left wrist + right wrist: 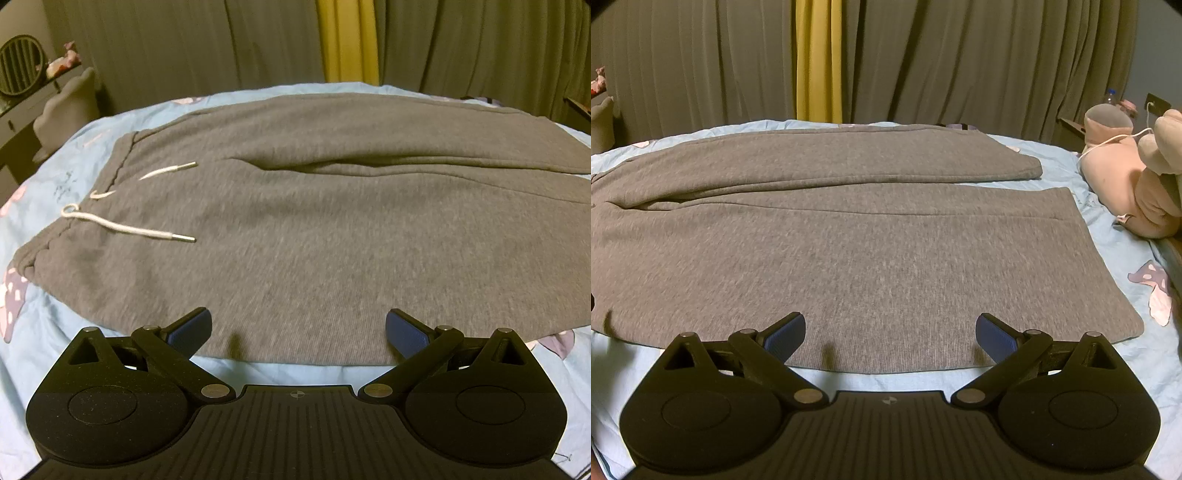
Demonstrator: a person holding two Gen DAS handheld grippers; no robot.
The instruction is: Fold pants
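Observation:
Grey sweatpants [314, 229] lie flat on a light blue bedsheet [55, 325], waistband to the left with white drawstrings [129, 229], legs running right. In the right wrist view the two legs [868, 251] lie side by side, their cuffs [1100, 266] at the right. My left gripper [298, 328] is open and empty, just above the pants' near edge by the waist end. My right gripper [890, 332] is open and empty, just above the near edge of the near leg.
Pink and beige plush toys [1134, 177] lie on the bed past the cuffs at right. A grey pillow [70, 107] and a dresser with a fan [18, 66] stand at far left. Dark curtains with a yellow strip [816, 62] hang behind the bed.

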